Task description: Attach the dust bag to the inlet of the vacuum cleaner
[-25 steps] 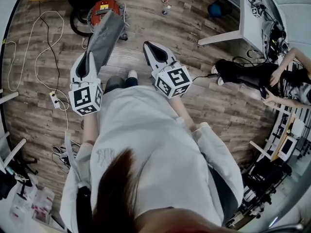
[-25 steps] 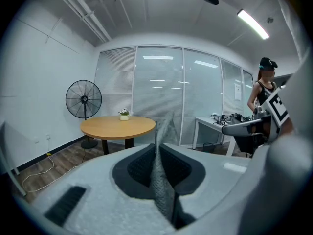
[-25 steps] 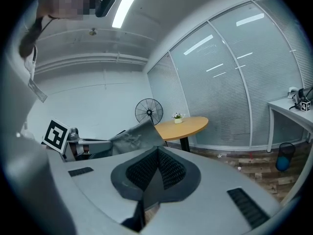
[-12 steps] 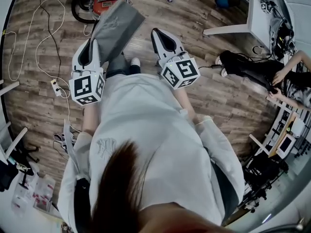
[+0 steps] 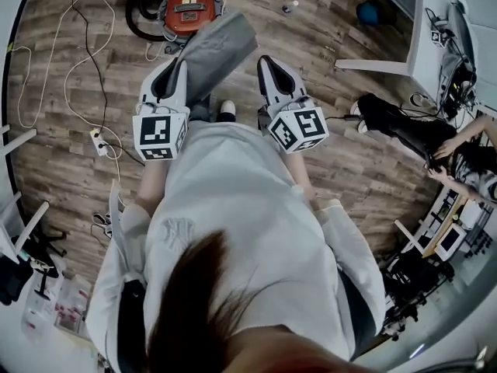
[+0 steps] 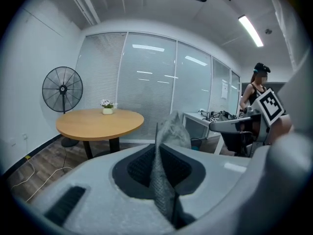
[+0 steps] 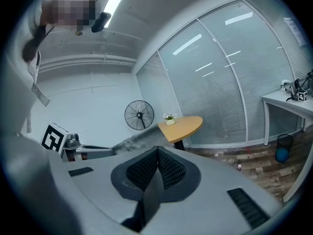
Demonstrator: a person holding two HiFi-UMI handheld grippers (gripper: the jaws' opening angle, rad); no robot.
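A grey dust bag (image 5: 217, 49) hangs forward from my left gripper (image 5: 177, 70), which is shut on its near edge. In the left gripper view the grey fabric (image 6: 175, 129) stands pinched between the closed jaws of the left gripper (image 6: 157, 153). The red vacuum cleaner (image 5: 190, 8) sits on the wooden floor just beyond the bag's far end. My right gripper (image 5: 269, 62) is held to the right of the bag, apart from it, its jaws shut with nothing between them (image 7: 157, 153). The right gripper view shows the bag (image 7: 137, 141) off to the left.
A white cable and power strip (image 5: 99, 142) lie on the floor at left, and a black hose (image 5: 144, 14) curls beside the vacuum. A round wooden table (image 6: 98, 122) and a fan (image 6: 62, 88) stand ahead. A white desk (image 5: 404, 45) and a seated person (image 5: 435, 130) are at right.
Both grippers and the bag have moved forward toward the vacuum cleaner, which now shows fuller and closer to the bag's far end. The bag stays held in the left gripper.
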